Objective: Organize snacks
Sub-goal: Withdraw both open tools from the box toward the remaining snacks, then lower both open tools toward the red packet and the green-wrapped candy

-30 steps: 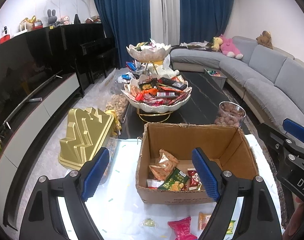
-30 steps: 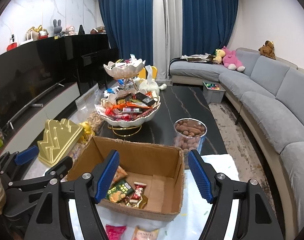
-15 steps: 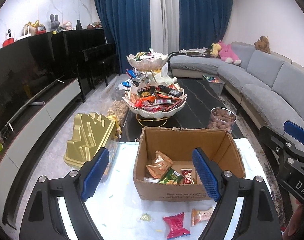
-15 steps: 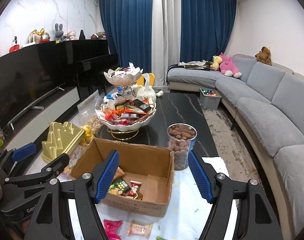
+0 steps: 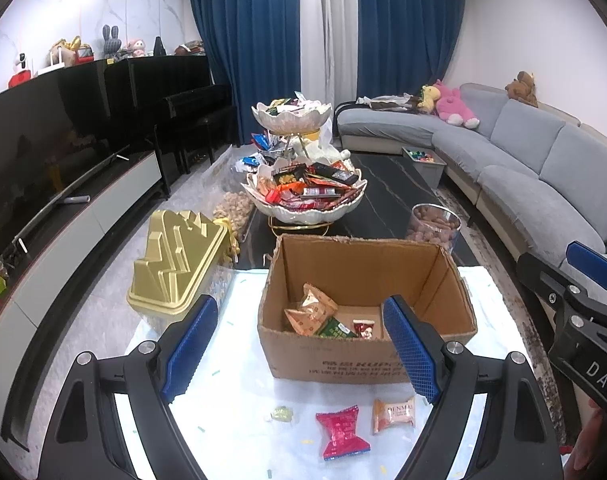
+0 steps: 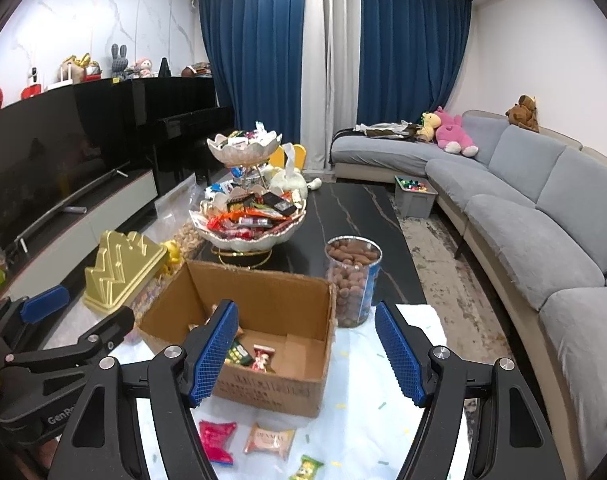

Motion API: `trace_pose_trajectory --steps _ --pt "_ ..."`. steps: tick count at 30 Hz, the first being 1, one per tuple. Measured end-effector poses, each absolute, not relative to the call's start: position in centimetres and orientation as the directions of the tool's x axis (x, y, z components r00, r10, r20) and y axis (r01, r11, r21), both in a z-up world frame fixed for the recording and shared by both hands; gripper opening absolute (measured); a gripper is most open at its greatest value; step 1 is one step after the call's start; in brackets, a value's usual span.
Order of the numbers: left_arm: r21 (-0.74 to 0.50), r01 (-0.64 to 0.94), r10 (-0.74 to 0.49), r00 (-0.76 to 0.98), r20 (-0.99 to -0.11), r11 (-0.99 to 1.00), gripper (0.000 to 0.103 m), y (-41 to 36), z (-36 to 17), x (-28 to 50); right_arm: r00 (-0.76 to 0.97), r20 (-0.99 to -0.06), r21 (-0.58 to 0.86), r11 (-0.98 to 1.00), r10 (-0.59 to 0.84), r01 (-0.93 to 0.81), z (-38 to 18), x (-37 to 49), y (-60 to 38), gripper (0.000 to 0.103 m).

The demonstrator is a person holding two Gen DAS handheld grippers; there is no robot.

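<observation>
A cardboard box (image 5: 367, 364) (image 6: 263, 392) stands open on a white cloth, with several snack packets inside. In front of it on the cloth lie a pink packet (image 5: 342, 431) (image 6: 217, 438), an orange packet (image 5: 394, 415) (image 6: 269, 440), a small green-gold candy (image 5: 282, 413) and a green packet (image 6: 309, 468). My left gripper (image 5: 299, 354) hangs open and empty above the cloth, just short of the box. My right gripper (image 6: 307, 356) is also open and empty, over the box's near right corner.
A two-tier white bowl stand (image 5: 303, 200) full of snacks sits on the black table behind the box. A clear jar of brown nuts (image 6: 353, 280) stands right of the box, a gold box (image 5: 175, 268) left of it. A grey sofa (image 6: 543, 220) runs along the right.
Both grippers have drawn back from the box, which now looks smaller and farther. The loose packets on the cloth have come into fuller view. Both jaws kept their width.
</observation>
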State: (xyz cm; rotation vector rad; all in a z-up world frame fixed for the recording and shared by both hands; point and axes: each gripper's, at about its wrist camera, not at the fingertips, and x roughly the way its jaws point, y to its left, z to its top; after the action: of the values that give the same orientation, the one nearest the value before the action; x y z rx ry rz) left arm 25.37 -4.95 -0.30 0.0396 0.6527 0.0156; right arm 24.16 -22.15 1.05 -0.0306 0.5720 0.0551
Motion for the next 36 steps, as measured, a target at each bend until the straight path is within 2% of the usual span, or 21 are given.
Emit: trace_pose_trajectory --steps 36 --pt "0.040 0.050 -0.012 0.752 -0.659 0.998 0.085 -6.2 -7.4 21.6 0.813 -0.582 -0.037 0.999 -0.018 -0.004 -5.7 19.4 -23.7 0.072"
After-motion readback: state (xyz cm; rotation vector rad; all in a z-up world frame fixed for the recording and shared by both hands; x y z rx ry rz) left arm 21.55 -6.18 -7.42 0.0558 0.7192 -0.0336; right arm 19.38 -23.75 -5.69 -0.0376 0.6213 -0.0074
